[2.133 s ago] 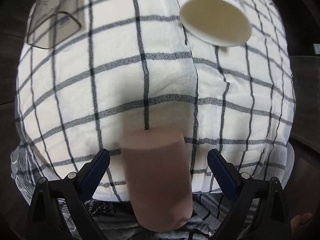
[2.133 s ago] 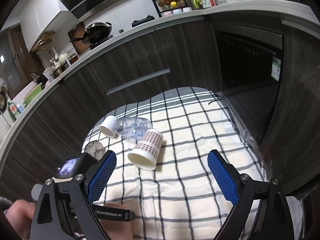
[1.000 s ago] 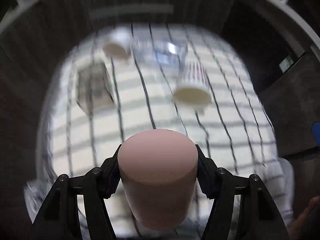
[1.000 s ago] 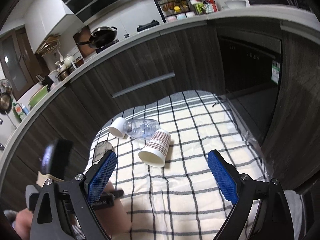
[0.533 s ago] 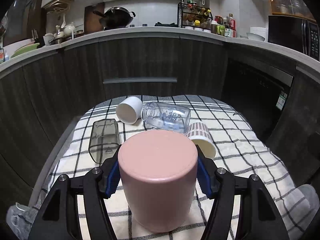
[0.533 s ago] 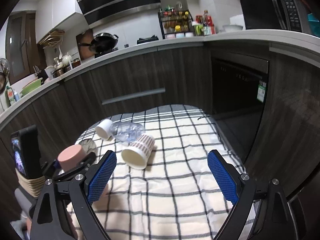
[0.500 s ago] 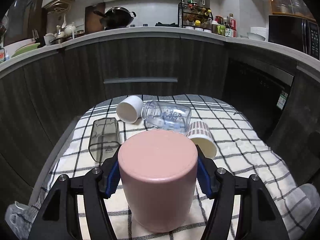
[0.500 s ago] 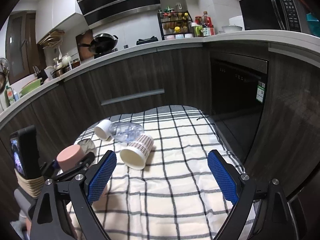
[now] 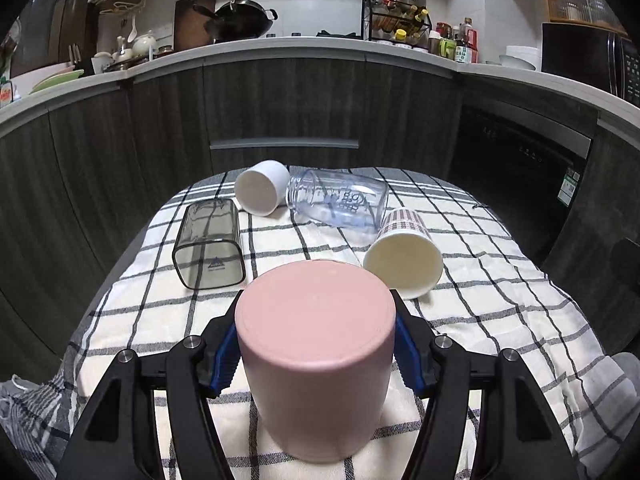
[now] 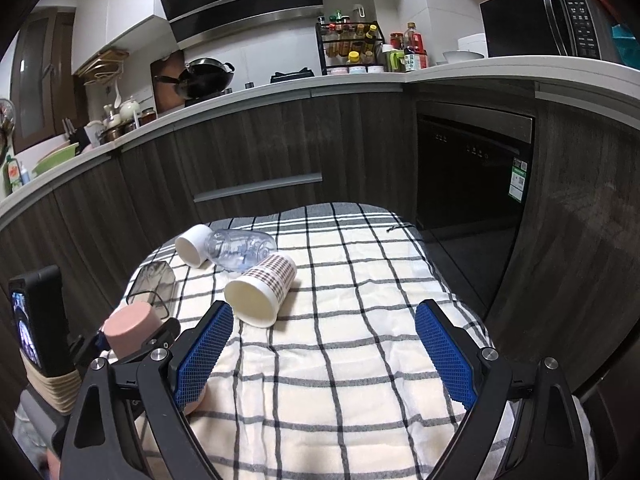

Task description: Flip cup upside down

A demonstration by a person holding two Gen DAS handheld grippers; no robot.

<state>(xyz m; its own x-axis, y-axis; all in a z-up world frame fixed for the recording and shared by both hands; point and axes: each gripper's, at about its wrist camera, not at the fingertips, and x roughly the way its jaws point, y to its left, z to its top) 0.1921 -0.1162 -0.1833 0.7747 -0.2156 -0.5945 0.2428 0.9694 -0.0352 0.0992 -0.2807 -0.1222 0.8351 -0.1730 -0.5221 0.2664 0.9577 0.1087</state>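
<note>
A pink cup (image 9: 316, 356) stands upside down on the checked cloth (image 9: 500, 320), its flat base up. My left gripper (image 9: 316, 354) is shut on the pink cup, one blue pad on each side. The cup also shows at the left of the right wrist view (image 10: 130, 330), with the left gripper around it. My right gripper (image 10: 322, 354) is open and empty, above the near part of the cloth (image 10: 360, 360).
Lying on the cloth behind the pink cup: a smoky square tumbler (image 9: 208, 250), a white cup (image 9: 260, 192), a clear jar (image 9: 340, 202) and a plaid paper cup (image 9: 402, 258). Dark cabinets (image 9: 280, 112) stand behind the cloth, a dishwasher (image 10: 472, 168) at right.
My left gripper closed on the pink cup, lifted and swung it from pointing down to level. In the last half second it has hardly moved. The right gripper tilted up slightly.
</note>
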